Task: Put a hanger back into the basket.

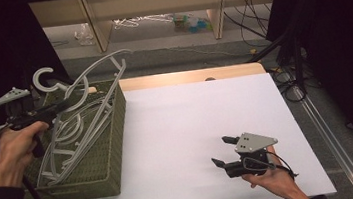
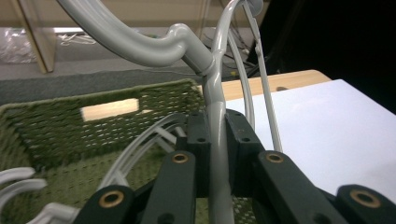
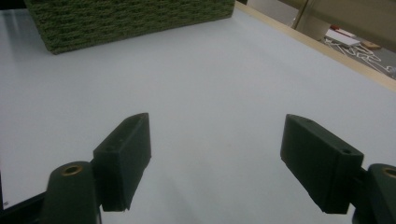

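Nearest us, our right gripper (image 1: pixel 223 152) rests spread and empty on the white table (image 1: pixel 193 128). Farther off, our left gripper (image 1: pixel 59 107) pinches a grey plastic hanger (image 2: pixel 217 140) by its bar, above the green basket (image 1: pixel 113 137). We judge the hanger light, stiff, smooth and liable to snag; grip near the hook.

White table sheet (image 1: pixel 192 123), wooden shelf legs (image 1: pixel 95 23), floor cables (image 1: pixel 250 15), clutter beneath (image 1: pixel 188 22)

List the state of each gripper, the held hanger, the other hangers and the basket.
left gripper: shut on grey hanger.
grey hanger: gripped, raised partly above the basket.
right gripper: open, nothing between its jaws, over the white table.
other hangers: lying in the basket.
green basket: upright on the table, open-topped.
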{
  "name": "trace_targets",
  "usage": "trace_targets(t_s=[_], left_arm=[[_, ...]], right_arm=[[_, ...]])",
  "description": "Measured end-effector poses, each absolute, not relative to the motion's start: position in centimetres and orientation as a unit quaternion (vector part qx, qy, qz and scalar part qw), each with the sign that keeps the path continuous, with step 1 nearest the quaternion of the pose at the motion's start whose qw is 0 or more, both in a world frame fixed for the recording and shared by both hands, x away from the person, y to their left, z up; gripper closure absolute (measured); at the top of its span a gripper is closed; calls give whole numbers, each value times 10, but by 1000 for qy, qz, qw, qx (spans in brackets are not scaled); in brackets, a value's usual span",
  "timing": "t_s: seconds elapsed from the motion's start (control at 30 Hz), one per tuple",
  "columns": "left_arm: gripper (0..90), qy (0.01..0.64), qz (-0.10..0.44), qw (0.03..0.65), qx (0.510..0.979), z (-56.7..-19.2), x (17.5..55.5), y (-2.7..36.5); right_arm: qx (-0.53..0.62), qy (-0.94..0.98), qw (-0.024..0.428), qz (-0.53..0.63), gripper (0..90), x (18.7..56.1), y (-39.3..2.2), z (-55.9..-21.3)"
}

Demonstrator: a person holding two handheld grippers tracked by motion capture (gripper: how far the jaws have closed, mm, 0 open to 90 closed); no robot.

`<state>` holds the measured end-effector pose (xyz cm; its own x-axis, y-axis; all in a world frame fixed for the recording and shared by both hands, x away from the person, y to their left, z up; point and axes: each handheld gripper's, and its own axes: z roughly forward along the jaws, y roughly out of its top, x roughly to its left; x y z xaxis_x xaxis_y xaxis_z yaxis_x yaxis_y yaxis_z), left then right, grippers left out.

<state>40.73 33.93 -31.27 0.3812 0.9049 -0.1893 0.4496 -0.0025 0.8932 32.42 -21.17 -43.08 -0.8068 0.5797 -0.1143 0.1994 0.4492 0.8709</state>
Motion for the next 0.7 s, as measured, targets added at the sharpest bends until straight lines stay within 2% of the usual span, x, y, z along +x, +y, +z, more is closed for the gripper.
trace_targets(t_s=[0.43,0.7], left_arm=[[813,499,250,471,683,-336,424,362],[812,500,262,455,689,-346,421,377]], right_arm=[[241,827,193,470,240,325,-211,-432],[237,829,190,469,239,325,-212,-431]])
